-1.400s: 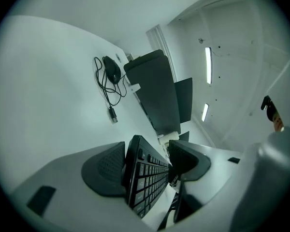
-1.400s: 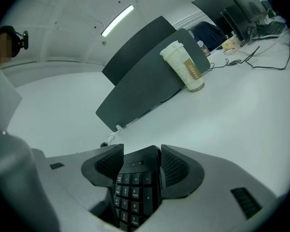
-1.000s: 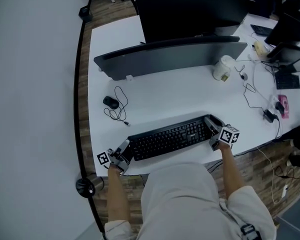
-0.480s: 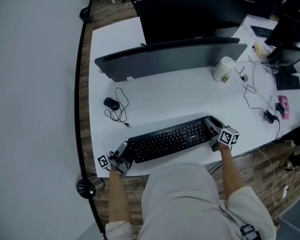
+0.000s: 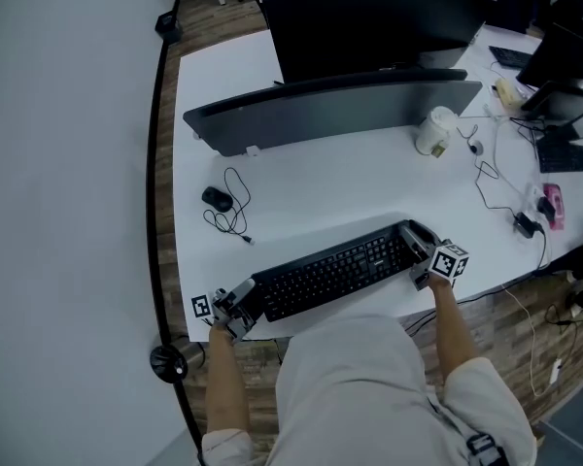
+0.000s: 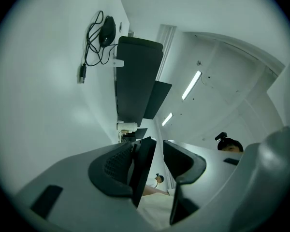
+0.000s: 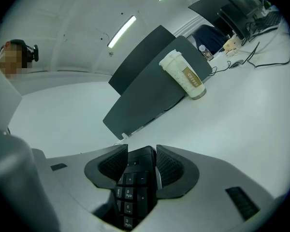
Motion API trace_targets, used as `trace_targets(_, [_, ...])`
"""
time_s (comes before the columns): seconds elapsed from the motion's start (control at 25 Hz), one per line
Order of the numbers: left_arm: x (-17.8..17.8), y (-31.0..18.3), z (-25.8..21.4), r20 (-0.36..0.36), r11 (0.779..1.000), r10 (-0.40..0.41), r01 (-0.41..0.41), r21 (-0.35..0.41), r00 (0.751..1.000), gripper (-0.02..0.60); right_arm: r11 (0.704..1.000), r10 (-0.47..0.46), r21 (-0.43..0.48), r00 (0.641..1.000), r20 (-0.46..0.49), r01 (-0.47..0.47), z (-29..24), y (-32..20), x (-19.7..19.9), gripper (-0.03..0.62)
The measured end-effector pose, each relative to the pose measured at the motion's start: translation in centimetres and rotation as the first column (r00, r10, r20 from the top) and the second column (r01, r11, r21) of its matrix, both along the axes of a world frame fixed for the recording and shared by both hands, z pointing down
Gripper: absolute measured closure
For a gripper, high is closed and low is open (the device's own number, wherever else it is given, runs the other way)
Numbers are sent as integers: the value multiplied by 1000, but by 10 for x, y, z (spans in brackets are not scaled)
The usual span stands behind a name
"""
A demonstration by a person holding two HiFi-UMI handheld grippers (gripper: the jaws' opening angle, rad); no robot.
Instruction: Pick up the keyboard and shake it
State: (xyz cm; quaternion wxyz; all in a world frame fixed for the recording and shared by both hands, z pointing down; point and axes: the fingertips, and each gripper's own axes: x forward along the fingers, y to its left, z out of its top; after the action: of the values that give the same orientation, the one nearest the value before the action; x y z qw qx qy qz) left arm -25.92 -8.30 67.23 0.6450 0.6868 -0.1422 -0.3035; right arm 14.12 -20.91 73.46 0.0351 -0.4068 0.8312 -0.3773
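Observation:
The black keyboard (image 5: 330, 273) sits slanted near the front edge of the white table (image 5: 321, 187). My right gripper (image 5: 423, 260) is shut on its right end. In the right gripper view both pads (image 7: 170, 167) press the numpad end of the keyboard (image 7: 134, 190). My left gripper (image 5: 237, 304) is at the keyboard's left end. In the left gripper view the keyboard's edge (image 6: 143, 170) stands between the jaws of the left gripper (image 6: 156, 151). It lies against one pad (image 6: 117, 164), with a visible gap to the other. I cannot tell whether the keyboard is lifted.
A wired black mouse (image 5: 215, 199) with its coiled cable lies left of centre. A dark divider panel (image 5: 330, 110) and a monitor (image 5: 369, 27) stand behind. A white cup (image 5: 432, 131) is at the right, with cables (image 5: 496, 178) and small devices beyond it.
My left gripper has drifted a little down and left toward the table corner. The keyboard and my right gripper have shifted only slightly.

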Motion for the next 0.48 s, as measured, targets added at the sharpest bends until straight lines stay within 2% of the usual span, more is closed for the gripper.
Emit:
trace_targets(0.16, [11, 5, -12, 48, 994, 93, -95, 44, 995, 365, 1000, 5, 4, 1000, 3, -5, -1, -1, 5, 408])
trace_targets(0.28, [20, 10, -10, 137, 984, 164, -173, 52, 977, 365, 1000, -6, 7, 1000, -11, 6, -1, -3, 7, 408])
trace_targets(0.36, [27, 15, 1, 258, 970, 220, -239, 45, 941, 367, 1000, -14, 5, 1000, -14, 14, 0, -4, 8, 410])
trace_targets(0.48, [33, 26, 24, 421, 943, 295, -333, 17, 858, 394, 1000, -19, 0, 1000, -18, 19, 1, -4, 7, 417])
